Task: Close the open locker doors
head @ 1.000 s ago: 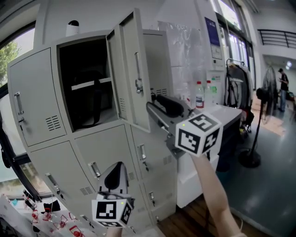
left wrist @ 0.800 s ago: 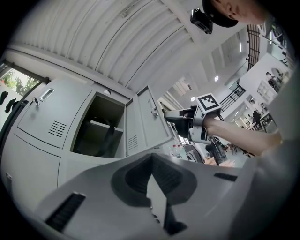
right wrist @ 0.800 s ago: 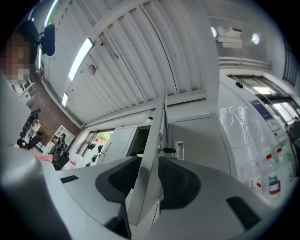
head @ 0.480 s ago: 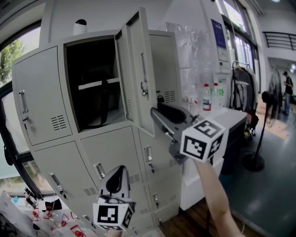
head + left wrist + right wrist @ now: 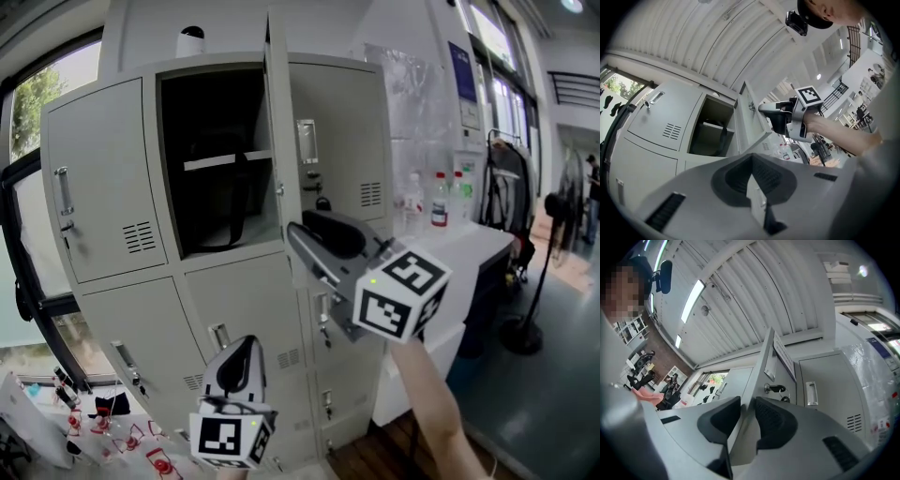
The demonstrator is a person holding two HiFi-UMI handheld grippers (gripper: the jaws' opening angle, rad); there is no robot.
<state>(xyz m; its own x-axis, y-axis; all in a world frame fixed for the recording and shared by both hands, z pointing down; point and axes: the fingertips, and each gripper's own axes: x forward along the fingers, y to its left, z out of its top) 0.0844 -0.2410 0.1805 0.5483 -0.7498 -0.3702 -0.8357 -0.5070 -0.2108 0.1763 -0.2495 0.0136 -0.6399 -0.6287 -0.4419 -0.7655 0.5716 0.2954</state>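
The grey locker bank (image 5: 103,187) has one open door (image 5: 279,141) on its upper middle compartment (image 5: 220,159), where a dark strap hangs. That door stands edge-on in the head view. My right gripper (image 5: 305,234) is shut on the door's lower free edge. In the right gripper view the door edge (image 5: 761,376) runs up between the two dark pads (image 5: 771,418), with a key (image 5: 776,388) in its lock. My left gripper (image 5: 236,361) hangs low in front of the bottom lockers, shut and empty (image 5: 752,180). The left gripper view shows the right gripper (image 5: 776,112) at the door (image 5: 749,115).
A white counter (image 5: 469,248) with bottles (image 5: 439,199) stands right of the lockers. A fan stand (image 5: 525,333) and a clothes rack are further right, with a person (image 5: 591,183) far off. Red-and-white clutter (image 5: 122,441) lies low at the left by the window.
The open door has swung from angled outward to edge-on, toward its compartment, with the right gripper following at its lower edge. The left gripper has barely moved.
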